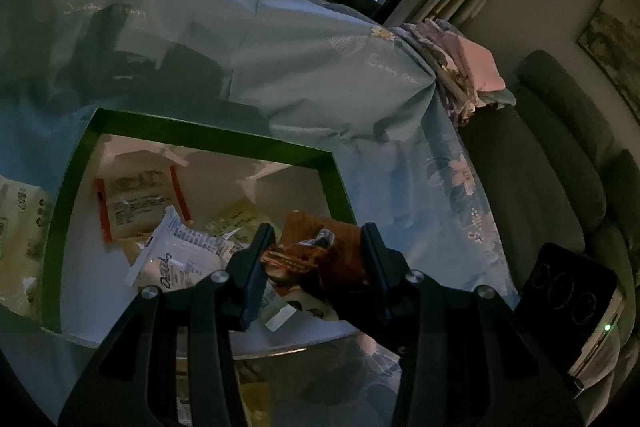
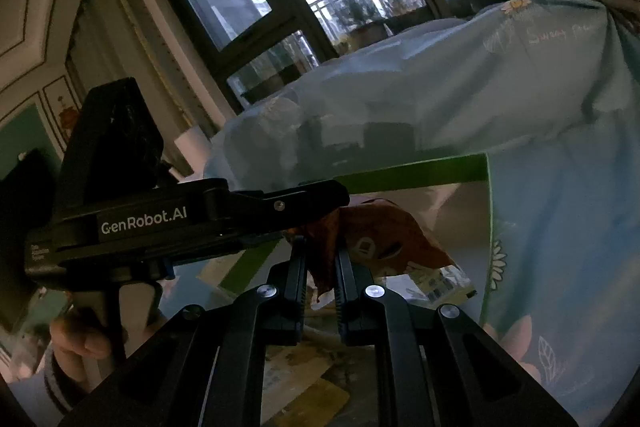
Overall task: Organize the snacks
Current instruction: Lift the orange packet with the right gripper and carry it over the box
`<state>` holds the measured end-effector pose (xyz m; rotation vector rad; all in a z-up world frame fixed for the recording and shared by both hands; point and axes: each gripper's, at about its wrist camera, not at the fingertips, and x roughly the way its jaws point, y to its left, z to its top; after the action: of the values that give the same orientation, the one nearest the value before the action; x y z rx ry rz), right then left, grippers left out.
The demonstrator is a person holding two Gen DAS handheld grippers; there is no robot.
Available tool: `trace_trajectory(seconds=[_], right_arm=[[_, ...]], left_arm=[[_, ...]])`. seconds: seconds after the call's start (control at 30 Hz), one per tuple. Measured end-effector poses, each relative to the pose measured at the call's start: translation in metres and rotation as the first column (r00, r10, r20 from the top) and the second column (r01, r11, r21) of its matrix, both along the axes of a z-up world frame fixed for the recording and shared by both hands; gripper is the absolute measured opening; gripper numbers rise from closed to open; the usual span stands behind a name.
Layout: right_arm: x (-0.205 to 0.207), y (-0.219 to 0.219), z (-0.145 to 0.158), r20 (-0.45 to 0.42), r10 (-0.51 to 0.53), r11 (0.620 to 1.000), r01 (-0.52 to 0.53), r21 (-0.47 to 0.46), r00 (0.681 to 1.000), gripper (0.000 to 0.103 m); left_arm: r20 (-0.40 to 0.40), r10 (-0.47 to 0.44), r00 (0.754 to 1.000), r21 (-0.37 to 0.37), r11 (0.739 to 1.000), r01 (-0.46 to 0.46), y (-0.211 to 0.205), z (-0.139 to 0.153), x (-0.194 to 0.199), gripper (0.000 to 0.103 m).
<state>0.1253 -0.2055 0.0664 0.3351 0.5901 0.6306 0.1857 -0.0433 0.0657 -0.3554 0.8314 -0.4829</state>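
Note:
A green-rimmed box [image 1: 212, 137] with a white inside holds several snack packets. In the left wrist view my left gripper [image 1: 318, 247] is open, its fingers on either side of a brown snack bag [image 1: 320, 251] at the box's right. In the right wrist view my right gripper [image 2: 322, 263] is shut on the lower edge of that brown snack bag [image 2: 380, 231], held over the green box rim [image 2: 420, 167]. The left gripper's body [image 2: 160, 223] crosses in front, touching the bag's top.
A light blue flowered sheet [image 1: 280, 47] covers the surface around the box. A white packet with red edges [image 1: 140, 203] and a white wrapper [image 1: 180, 251] lie in the box. A grey sofa [image 1: 560, 167] is at right. More packets lie below the glass tabletop [image 2: 304, 379].

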Motion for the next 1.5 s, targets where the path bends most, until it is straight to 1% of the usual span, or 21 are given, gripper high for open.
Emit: trace_trajectory(seconds=[1.0, 1.5], right_arm=[[0.031, 0.015, -0.026, -0.072, 0.002, 0.999, -0.005, -0.045, 0.997, 0.013], [0.038, 0.021, -0.032, -0.087, -0.003, 0.998, -0.003, -0.068, 0.996, 0.013]], left_arm=[[-0.058, 0.029, 0.998, 0.043, 0.999, -0.026, 0.008, -0.031, 0.022, 0.044], [-0.063, 0.033, 0.997, 0.07, 0.997, -0.028, 0.008, -0.039, 0.026, 0.045]])
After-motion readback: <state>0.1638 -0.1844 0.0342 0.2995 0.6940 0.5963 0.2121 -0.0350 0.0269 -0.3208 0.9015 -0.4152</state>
